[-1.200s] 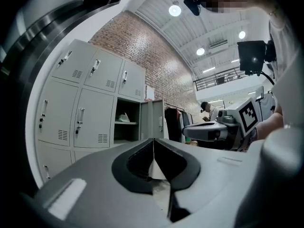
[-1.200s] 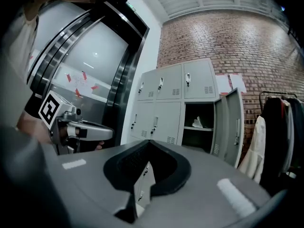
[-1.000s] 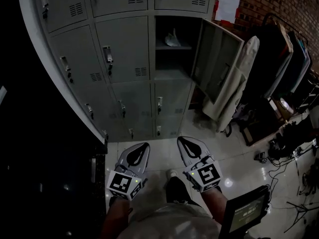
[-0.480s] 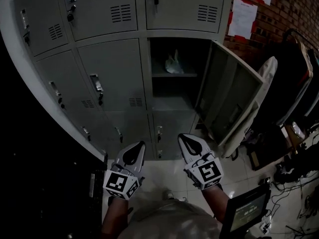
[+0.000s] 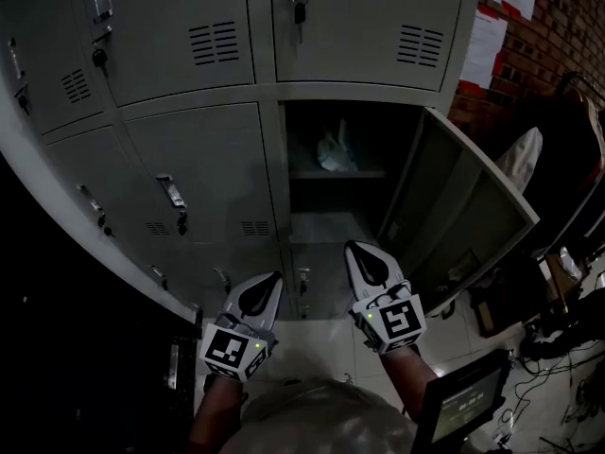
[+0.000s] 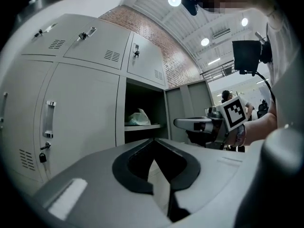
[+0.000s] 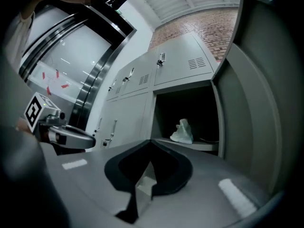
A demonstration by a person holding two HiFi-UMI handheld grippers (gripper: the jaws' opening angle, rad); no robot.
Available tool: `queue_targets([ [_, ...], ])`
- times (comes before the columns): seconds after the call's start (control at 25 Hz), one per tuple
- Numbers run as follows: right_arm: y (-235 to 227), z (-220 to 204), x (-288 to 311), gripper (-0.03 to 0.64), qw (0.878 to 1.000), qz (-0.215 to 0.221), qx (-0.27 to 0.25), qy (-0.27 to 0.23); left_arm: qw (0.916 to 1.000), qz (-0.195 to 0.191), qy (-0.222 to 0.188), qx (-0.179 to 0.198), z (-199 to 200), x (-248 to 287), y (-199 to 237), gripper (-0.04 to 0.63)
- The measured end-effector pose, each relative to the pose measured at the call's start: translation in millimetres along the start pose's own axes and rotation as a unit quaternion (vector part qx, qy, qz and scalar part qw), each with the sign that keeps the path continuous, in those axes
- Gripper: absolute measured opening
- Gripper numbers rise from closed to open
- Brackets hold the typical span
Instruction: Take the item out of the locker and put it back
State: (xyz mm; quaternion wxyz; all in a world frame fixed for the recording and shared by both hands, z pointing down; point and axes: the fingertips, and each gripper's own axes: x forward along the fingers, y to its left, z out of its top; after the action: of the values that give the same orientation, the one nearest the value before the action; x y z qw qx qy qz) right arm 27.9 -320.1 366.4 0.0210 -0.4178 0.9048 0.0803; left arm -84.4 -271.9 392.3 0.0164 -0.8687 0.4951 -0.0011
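Observation:
A pale crumpled bag lies on the shelf inside the open locker; it also shows in the left gripper view as the bag and in the right gripper view as the bag. The locker door swings out to the right. My left gripper and right gripper hang side by side below the opening, well short of it. Both are shut with nothing between the tips.
Closed grey lockers with handles fill the wall left of and above the open one. Right of the door stand dark bags and clothing against a brick wall. A small screen sits at the lower right, cables on the floor.
The view has tilted up and come closer to the lockers; the open compartment now sits nearer the middle. Both grippers keep the same shut pose low in view.

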Motion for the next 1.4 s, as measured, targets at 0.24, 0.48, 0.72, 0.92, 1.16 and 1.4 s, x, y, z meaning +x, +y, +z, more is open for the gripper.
queue_targets([
  [0.24, -49.2, 24.9, 71.8, 0.299, 0.998, -0.054, -0.022, -0.022, 0.9998, -0.017, 0.000, -0.010, 0.4, 21.3, 35.4, 0.002],
  [0.48, -86.9, 36.1, 131.4, 0.436, 0.997, -0.076, -0.026, -0.016, 0.9996, -0.026, 0.008, -0.011, -7.5, 35.8, 57.3, 0.002],
  [0.72, -107.7, 21.7, 165.8, 0.431, 0.995, -0.096, -0.009, 0.005, 0.9996, -0.012, 0.014, -0.023, -13.5, 36.6, 84.7, 0.002],
  [0.92, -120.6, -7.5, 183.3, 0.067, 0.989, -0.112, -0.070, 0.064, 0.9991, 0.004, 0.020, -0.037, -20.9, 34.6, 105.3, 0.002],
  [1.16, -123.3, -6.1, 180.2, 0.000, 0.990, -0.111, -0.062, 0.058, 0.9978, 0.026, 0.022, -0.056, -25.5, 28.1, 124.6, 0.002],
  [1.4, -101.6, 19.3, 156.3, 0.000, 0.993, -0.087, -0.077, 0.025, 0.9986, 0.016, 0.020, -0.047, -20.7, 33.3, 117.2, 0.002],
])
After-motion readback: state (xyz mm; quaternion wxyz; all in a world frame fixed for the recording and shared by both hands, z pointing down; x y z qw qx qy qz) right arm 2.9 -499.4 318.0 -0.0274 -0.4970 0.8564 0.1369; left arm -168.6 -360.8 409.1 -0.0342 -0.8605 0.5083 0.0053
